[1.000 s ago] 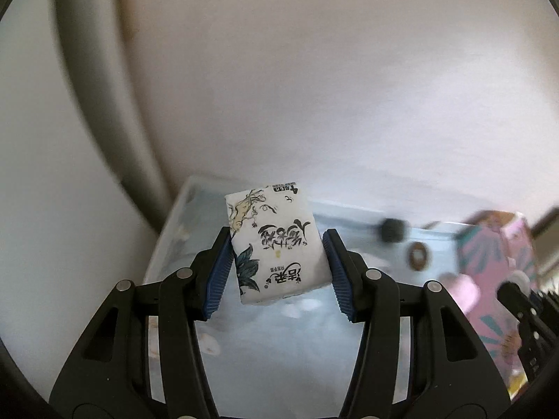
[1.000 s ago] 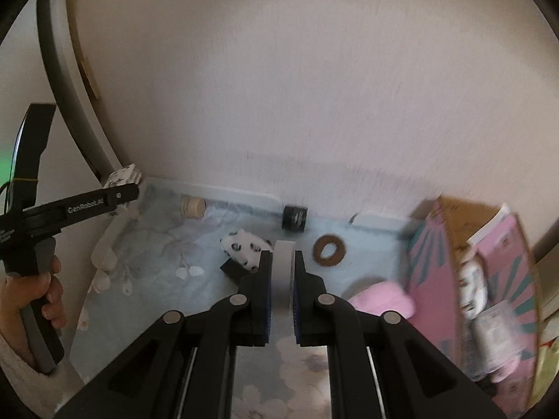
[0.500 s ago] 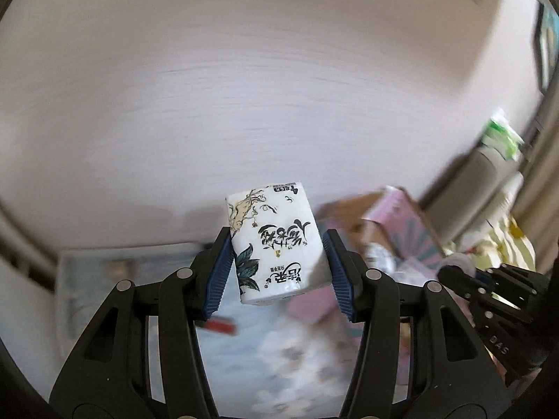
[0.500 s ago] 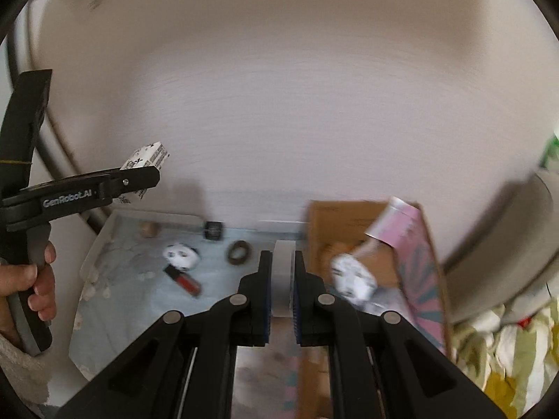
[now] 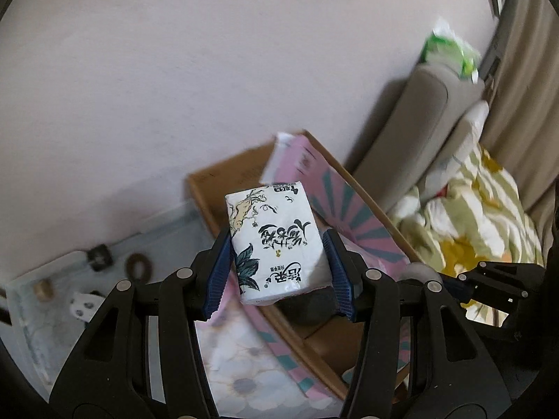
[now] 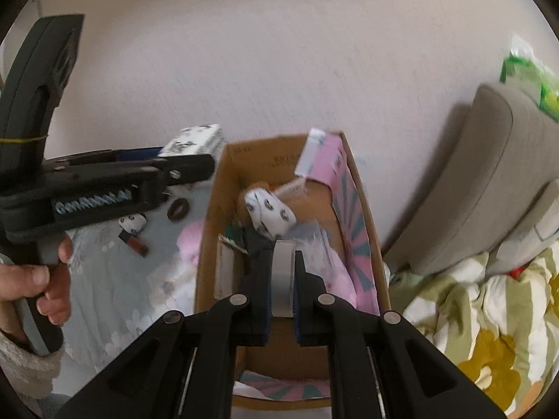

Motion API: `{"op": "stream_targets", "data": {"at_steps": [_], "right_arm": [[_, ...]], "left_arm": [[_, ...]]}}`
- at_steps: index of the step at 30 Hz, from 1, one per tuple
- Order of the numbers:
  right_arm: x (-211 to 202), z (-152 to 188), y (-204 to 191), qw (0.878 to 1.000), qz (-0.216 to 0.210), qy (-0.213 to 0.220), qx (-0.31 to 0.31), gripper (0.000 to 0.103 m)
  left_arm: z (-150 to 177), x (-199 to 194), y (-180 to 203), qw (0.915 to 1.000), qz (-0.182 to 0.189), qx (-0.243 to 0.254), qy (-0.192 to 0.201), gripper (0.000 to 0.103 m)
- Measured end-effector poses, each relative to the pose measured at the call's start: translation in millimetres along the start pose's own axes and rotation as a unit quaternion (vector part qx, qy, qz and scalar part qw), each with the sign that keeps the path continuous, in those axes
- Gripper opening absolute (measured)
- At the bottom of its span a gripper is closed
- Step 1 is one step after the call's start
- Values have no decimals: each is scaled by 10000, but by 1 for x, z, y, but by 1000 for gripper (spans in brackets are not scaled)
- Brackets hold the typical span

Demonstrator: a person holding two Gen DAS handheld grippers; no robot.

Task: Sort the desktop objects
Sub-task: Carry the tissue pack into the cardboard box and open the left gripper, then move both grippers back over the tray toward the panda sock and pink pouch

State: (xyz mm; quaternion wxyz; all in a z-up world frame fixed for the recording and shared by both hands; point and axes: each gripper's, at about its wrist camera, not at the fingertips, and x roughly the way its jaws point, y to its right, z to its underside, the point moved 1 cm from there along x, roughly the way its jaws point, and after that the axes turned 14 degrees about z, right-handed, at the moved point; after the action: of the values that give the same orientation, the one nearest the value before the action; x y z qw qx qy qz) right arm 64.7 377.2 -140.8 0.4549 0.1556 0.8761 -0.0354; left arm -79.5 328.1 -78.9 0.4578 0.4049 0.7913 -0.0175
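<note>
above the cardboard box — both hand-held grippers clamped; left holds tissue pack

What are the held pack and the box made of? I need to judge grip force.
The tissue pack looks like soft paper tissues in glossy printed plastic film; it bulges slightly between the left gripper pads. The box looks like matte brown corrugated cardboard, with raw edges.

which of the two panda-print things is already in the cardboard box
The larger panda-print bundle, lying inside the cardboard box against its pink lining. The smaller panda-print piece is outside, on the floral mat beside the brown ring.
</note>
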Motion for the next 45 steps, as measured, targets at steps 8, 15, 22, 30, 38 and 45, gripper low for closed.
{"op": "stream_targets", "data": {"at_steps": [8, 15, 22, 30, 38, 45], "right_arm": [[19, -2, 6, 9997, -252, -72, 6, 9], [29, -14, 0, 9992, -396, -48, -91, 9], [45, -22, -4, 9985, -2, -188, -521, 43], [16, -22, 24, 9996, 158, 176, 139, 59], [-13, -31, 16, 9982, 291, 443, 282, 59], [-41, -43, -12, 9968, 259, 750, 99, 59]], "left_arm": [[6, 49, 1, 9993, -160, 88, -314, 49], [0, 57, -11, 9983, -133, 126, -551, 51], [-10, 43, -22, 9971, -271, 454, -550, 103], [-9, -6, -55, 9993, -307, 43, -190, 103], [-4, -72, -81, 9986, -447, -154, 254, 103], [0, -138, -102, 9944, -776, -169, 700, 103]]}}
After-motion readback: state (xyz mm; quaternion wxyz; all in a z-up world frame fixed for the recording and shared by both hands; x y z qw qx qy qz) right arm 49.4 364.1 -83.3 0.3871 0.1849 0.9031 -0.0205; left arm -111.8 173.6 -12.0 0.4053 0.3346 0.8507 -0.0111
